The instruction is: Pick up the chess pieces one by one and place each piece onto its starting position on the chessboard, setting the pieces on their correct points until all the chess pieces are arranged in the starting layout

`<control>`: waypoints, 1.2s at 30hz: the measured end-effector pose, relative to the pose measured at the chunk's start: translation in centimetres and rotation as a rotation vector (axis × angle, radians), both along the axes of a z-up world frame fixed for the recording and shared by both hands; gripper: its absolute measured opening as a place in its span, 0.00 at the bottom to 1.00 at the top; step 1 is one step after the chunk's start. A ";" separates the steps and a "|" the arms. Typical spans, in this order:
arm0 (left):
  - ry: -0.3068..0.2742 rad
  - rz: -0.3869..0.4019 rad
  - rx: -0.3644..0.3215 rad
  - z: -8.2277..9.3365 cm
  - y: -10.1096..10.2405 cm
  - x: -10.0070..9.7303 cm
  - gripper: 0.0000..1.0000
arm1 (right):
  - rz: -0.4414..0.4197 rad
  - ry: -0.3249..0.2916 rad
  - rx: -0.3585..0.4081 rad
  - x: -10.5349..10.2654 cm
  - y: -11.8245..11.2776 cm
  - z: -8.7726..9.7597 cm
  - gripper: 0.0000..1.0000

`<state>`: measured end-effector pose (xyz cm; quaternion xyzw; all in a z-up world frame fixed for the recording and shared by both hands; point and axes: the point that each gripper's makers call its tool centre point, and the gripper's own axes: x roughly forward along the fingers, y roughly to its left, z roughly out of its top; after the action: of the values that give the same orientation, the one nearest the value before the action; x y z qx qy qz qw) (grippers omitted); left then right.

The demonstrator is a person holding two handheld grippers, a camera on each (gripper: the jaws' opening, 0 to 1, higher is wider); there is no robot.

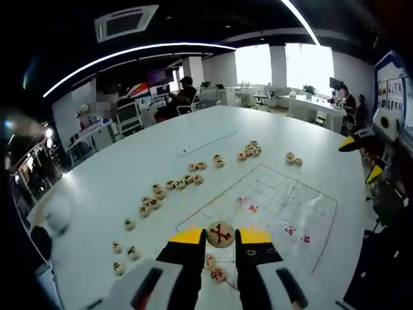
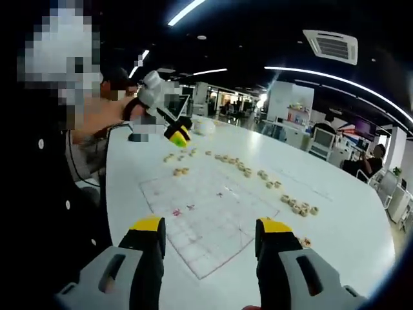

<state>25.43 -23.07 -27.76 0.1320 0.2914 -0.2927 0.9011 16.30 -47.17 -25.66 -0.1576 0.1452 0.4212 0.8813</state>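
In the left gripper view my left gripper is shut on a round wooden chess piece with a red character, held above the near edge of the chessboard sheet. Two more pieces lie on the board just below it. Several red-marked pieces sit on the board, and loose wooden pieces trail across the table to the left and behind. In the right gripper view my right gripper stands open over the board's near corner, nothing between its fingers. The left gripper shows there at upper left.
The white table is large, with loose pieces in a row to the right of the board in the right gripper view. A person in dark clothes stands at the table's left. Office desks, chairs and seated people lie beyond.
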 end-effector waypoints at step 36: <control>0.101 0.196 0.073 -8.4 2.0 -3.0 0.21 | 0.002 0.037 -0.008 0.2 0.5 -1.0 0.56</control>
<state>22.44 -21.09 -36.14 0.1206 0.3582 -0.1988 0.9042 16.49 -46.65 -26.62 -0.1532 0.1631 0.4245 0.8773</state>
